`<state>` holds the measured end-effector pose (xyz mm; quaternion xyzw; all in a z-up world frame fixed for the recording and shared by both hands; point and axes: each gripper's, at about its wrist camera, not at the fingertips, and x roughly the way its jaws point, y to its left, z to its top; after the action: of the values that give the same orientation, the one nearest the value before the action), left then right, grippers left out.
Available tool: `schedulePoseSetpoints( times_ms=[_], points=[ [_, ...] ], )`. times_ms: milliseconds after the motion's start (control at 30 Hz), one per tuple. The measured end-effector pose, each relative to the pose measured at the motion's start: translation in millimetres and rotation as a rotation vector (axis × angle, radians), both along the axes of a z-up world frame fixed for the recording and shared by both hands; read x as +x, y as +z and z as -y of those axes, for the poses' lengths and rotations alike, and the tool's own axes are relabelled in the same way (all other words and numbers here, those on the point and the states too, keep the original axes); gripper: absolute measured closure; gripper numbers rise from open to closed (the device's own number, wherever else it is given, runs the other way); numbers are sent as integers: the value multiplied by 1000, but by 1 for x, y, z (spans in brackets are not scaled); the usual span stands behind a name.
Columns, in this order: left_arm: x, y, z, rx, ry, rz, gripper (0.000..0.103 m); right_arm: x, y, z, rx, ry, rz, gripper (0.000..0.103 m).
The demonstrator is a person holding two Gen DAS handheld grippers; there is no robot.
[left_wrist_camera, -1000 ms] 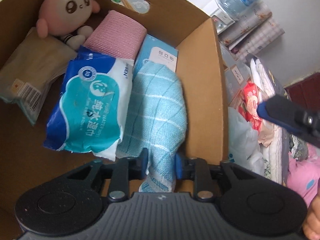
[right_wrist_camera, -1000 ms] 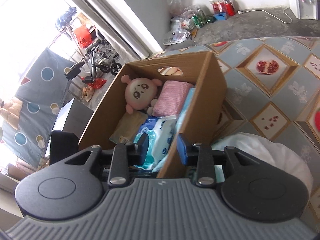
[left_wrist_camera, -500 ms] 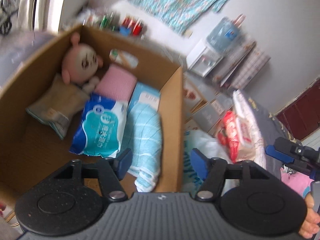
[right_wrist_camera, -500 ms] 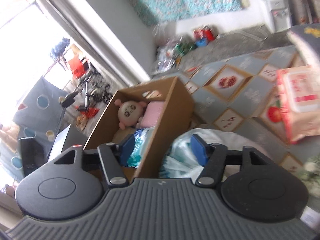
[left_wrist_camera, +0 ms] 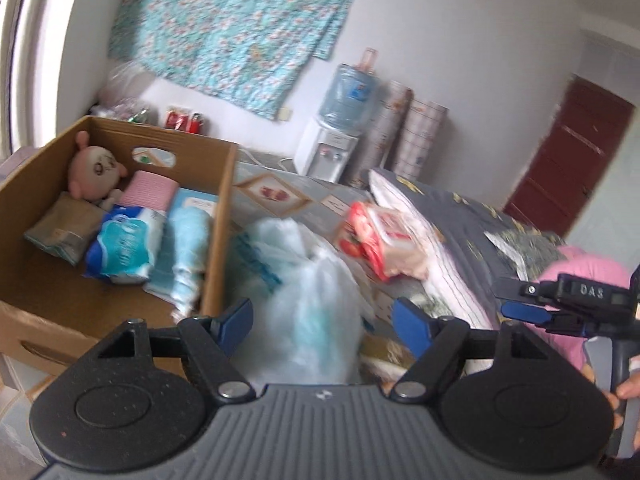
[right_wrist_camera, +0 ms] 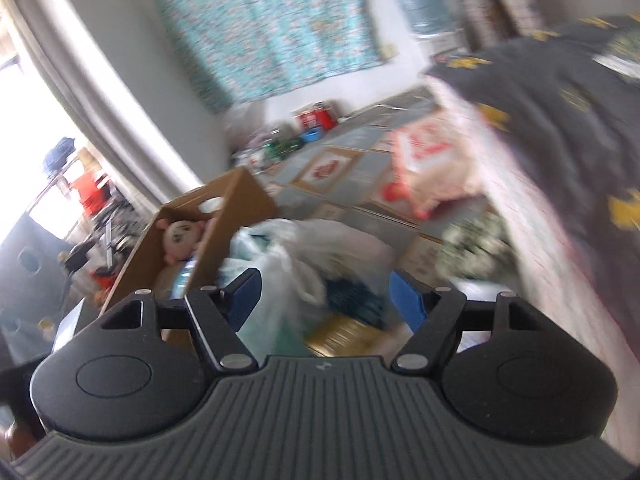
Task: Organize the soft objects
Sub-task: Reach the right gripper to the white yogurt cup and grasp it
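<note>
White plastic bag [left_wrist_camera: 304, 288] lies just beyond opening left tongs [left_wrist_camera: 322, 322].

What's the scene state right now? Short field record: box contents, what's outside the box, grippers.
container: cardboard box, open top
in box: pink plush doll, pink rolled cloth, blue wipes pack, light blue towel, tan packet
outside box: white plastic bag beside the box wall; red-and-white pack further back
left gripper: fingers opening, nothing pressed between them
right gripper: fingers opening, nothing gripped
image quality: right wrist view heavily blurred
</note>
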<state>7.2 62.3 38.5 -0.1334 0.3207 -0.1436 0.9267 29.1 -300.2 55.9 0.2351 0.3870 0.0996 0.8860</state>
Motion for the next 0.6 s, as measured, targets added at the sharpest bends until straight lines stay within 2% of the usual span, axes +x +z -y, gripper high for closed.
schedulePoseSetpoints(
  times_ms=[133, 300, 433, 500, 600],
  points=[
    [-8, -19, 34, 18, -73, 21, 27, -11, -25, 23, 13, -71, -63, 32],
    [-6, -35, 87, 58, -191, 72, 34, 8, -44, 44, 51, -93, -148, 32],
    [9, -50, 122, 67, -271, 85, 45, 40, -63, 59, 66, -101, -245, 37],
    [20, -58, 139, 84, -299, 85, 55, 52, -74, 66, 67, -109, -295, 39],
    [37, -71, 157, 102, -340, 70, 61, 69, -93, 73, 79, -111, -360, 42]
  ],
)
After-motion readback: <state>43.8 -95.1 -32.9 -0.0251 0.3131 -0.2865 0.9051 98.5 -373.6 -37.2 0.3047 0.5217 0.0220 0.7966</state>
